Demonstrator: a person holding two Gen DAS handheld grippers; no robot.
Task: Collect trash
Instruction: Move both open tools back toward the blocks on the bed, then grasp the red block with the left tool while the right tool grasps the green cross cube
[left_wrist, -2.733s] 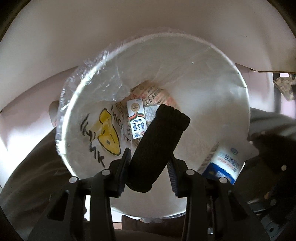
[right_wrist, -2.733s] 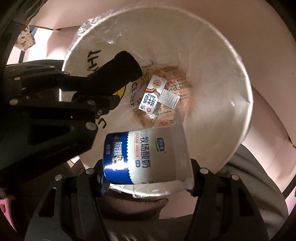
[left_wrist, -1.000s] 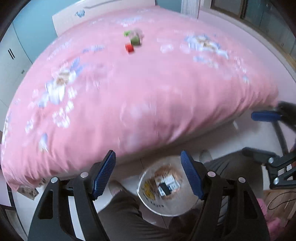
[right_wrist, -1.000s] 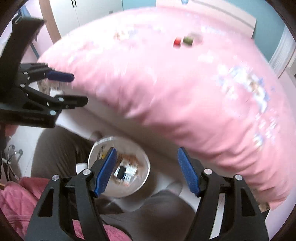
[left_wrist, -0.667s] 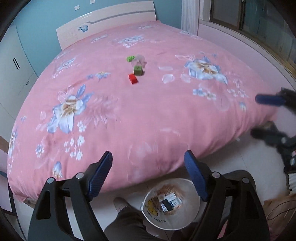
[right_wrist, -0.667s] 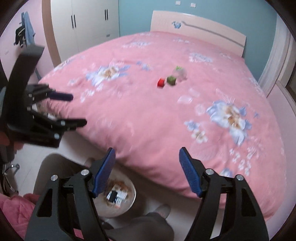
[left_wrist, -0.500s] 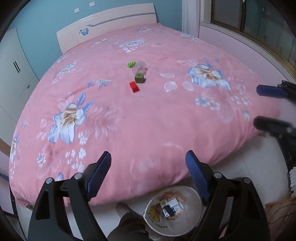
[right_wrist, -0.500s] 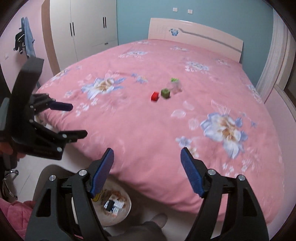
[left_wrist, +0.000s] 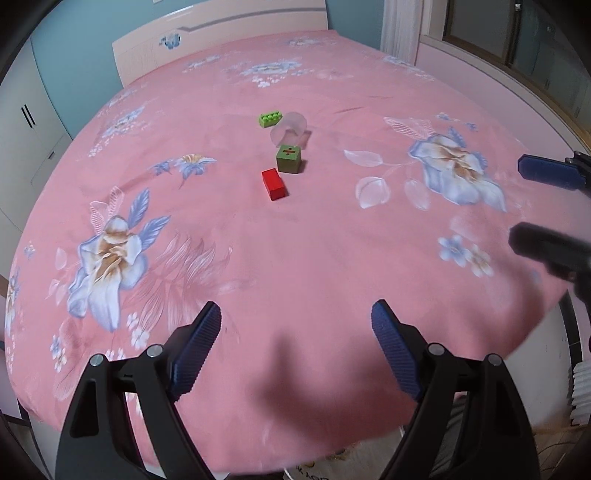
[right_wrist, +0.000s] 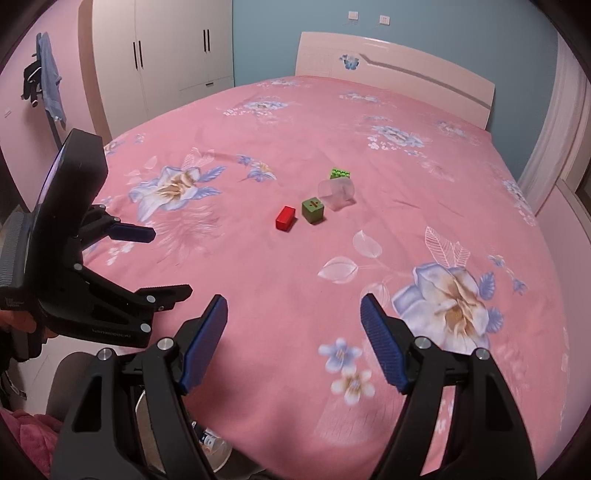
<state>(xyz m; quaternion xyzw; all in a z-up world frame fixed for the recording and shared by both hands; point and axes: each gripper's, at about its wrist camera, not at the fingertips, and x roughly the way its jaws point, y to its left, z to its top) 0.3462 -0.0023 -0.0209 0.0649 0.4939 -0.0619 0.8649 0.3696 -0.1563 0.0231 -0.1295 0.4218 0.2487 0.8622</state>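
Pink floral bed (left_wrist: 295, 240) (headboard against a blue wall) carried a clear cup (right_wrist: 337, 194) beside three blocks; left gripper (left_wrist: 295, 347) and right gripper (right_wrist: 293, 341) hovered spread, empty.

Both wrist views look forward and slightly down from the foot of the pink bed (left_wrist: 295, 229), well back from the blocks. They share the red block (left_wrist: 274, 184) (right_wrist: 285, 218) and green cube (left_wrist: 289, 159) (right_wrist: 313, 211) ahead of the fingers. Each view catches the other gripper at its edge: right gripper (left_wrist: 546, 210), left gripper (right_wrist: 147, 262).
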